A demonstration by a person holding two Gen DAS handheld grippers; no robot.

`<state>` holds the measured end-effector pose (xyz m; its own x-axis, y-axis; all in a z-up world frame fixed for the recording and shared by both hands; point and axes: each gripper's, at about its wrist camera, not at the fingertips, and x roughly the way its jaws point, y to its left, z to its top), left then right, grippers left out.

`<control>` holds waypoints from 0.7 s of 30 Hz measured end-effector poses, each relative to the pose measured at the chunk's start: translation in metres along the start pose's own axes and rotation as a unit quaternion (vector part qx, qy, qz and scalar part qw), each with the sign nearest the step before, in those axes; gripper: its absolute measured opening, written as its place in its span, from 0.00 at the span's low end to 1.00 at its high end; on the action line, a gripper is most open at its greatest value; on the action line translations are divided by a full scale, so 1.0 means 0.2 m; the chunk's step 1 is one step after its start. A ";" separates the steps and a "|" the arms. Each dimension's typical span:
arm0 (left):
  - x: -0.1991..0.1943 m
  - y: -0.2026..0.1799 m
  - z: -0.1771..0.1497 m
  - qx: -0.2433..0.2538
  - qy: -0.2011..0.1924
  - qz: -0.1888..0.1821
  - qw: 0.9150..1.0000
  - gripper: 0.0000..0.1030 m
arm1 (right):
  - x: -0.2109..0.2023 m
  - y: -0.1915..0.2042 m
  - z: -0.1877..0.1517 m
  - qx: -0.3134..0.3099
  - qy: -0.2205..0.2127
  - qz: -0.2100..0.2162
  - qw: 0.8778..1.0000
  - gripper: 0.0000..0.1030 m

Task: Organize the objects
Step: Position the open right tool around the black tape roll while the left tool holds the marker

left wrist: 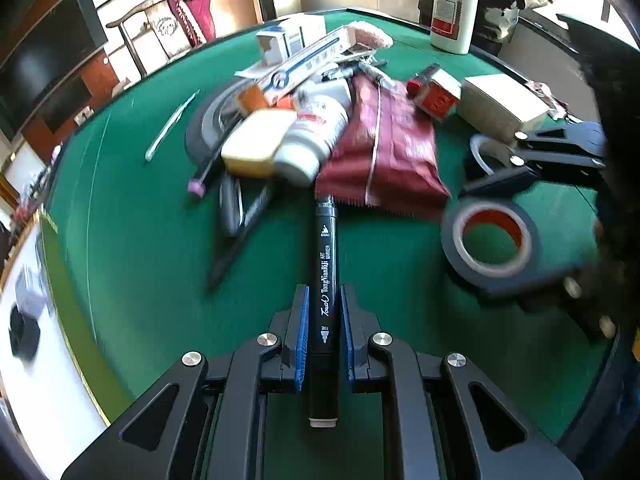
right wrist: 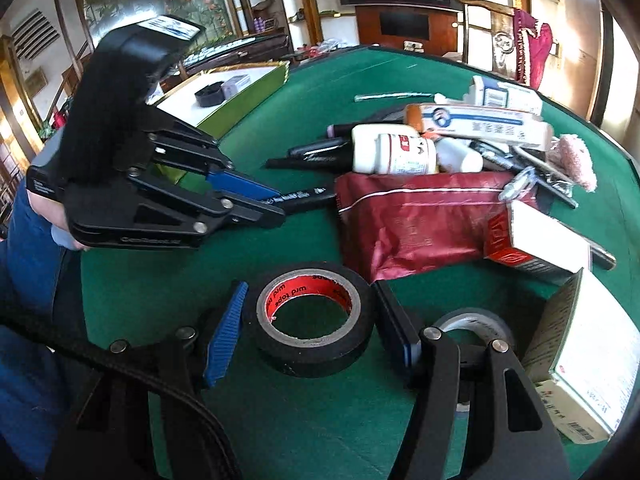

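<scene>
Clamping a black art marker point(left wrist: 325, 304) between its blue pads, the left gripper point(left wrist: 324, 320) is gripping the barrel near its rear half, with the capped tip reaching forward toward the fringe of a dark red pouch point(left wrist: 380, 148) just ahead. Beyond that pouch a heap is sitting on the green felt table point(left wrist: 160, 264): a white pill bottle point(left wrist: 316, 136), a cream-coloured block point(left wrist: 256, 144), a long toothpaste box point(left wrist: 308, 64) and several pens, all tangled together.

Off to its right, the right gripper point(right wrist: 308, 320) is straddling a roll of black tape point(right wrist: 312, 316) with a red core; the blue pads are standing at either side of the roll, and whether they are pressing it or only bracketing it I cannot tell (the roll looks to be lying flat on the felt). A second, paler tape roll point(right wrist: 476, 324) is lying just past the right-hand finger, and white cartons are crowding that side.

Judging the risks: the marker is being pinched off-centre, so it could pivot or slide out if swung quickly, and its tip could snag the pouch fringe and drag the heap. The tape roll, being wide and smooth, could squirt sideways if squeezed off-axis, knocking the paler roll or the cartons.
</scene>
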<state>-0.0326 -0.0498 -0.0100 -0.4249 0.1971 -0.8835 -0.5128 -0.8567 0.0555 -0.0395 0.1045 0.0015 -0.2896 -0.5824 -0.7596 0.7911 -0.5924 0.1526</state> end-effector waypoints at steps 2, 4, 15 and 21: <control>-0.03 0.02 -0.07 -0.017 -0.005 -0.016 1.000 0.12 | 0.02 0.01 -0.01 -0.005 0.007 -0.005 1.000 0.60; -0.06 0.05 -0.12 -0.033 -0.013 -0.028 0.999 0.13 | 0.03 0.03 -0.01 -0.012 0.012 -0.012 1.000 0.60; 0.06 0.01 0.05 -0.037 -0.017 0.043 0.998 0.64 | 0.07 0.05 0.00 -0.031 0.023 -0.040 0.998 0.60; 0.03 -0.04 0.03 -0.018 -0.028 -0.007 0.999 0.20 | 0.09 0.08 -0.01 -0.054 0.029 -0.052 0.997 0.63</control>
<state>-0.0349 -0.0384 -0.0133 -0.4588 0.2351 -0.8569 -0.4922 -0.8701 0.0248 -0.0316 0.0864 -0.0109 -0.3437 -0.4855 -0.8038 0.8127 -0.5827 0.0045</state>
